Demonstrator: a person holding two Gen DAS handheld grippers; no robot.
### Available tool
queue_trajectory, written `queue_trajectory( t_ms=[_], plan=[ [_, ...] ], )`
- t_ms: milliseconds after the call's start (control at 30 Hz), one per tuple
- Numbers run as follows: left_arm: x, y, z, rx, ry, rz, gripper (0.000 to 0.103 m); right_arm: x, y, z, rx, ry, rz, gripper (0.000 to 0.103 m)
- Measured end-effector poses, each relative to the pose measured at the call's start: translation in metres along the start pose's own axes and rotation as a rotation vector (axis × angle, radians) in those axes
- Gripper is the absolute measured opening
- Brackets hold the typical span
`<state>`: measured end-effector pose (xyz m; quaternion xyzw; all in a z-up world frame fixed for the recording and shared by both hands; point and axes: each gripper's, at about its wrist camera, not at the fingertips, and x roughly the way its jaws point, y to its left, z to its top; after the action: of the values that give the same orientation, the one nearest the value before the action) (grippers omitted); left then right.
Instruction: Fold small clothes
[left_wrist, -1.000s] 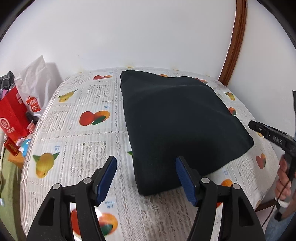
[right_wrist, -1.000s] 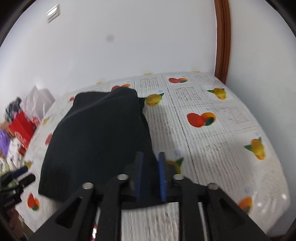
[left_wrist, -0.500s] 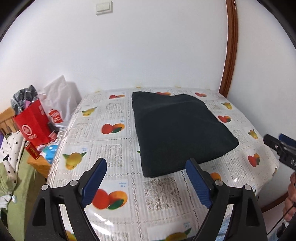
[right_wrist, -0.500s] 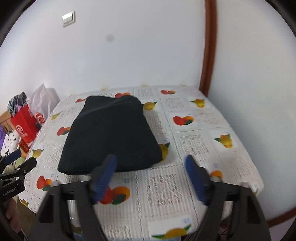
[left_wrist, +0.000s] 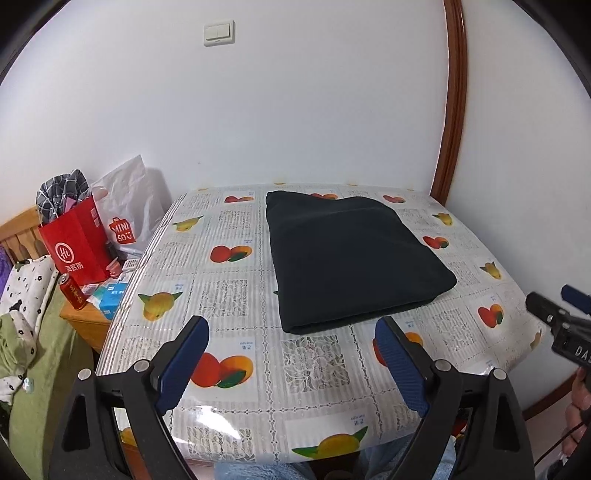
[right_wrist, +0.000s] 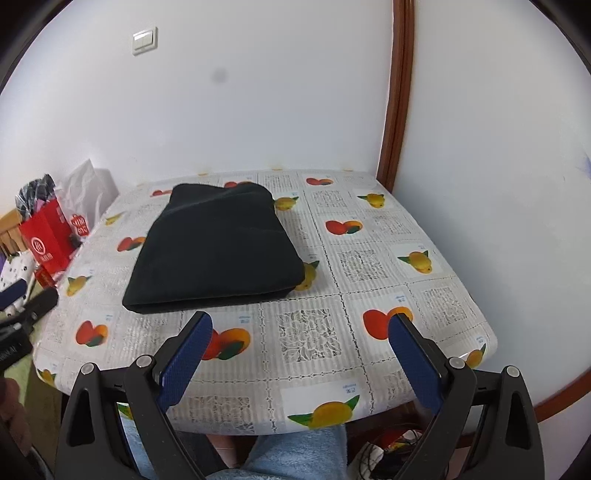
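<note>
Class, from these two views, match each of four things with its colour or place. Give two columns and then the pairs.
Things:
1. folded garment
2. paper bag
3. drink can
4. light switch

Descriptions:
A. on the white wall
B. black, lying on the fruit-print tablecloth
C. red, holding checked cloth
D. upright on the low wooden stand

Pairs: 1-B, 2-C, 3-D, 4-A

Black folded cloth; fruit-printed white tablecloth; blue-padded claws.
</note>
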<state>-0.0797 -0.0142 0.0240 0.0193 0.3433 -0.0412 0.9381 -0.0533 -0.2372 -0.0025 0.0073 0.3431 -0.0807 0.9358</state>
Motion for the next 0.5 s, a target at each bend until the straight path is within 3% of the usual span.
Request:
queue_trajectory(
  t_ms=[500],
  plan=[
    [-0.0010,-0.0060,-0.0062,0.007,0.004,0.009,0.092,0.0004,-0.0072,-0.0031,0.007,0.020,-0.014,0.095]
  ],
)
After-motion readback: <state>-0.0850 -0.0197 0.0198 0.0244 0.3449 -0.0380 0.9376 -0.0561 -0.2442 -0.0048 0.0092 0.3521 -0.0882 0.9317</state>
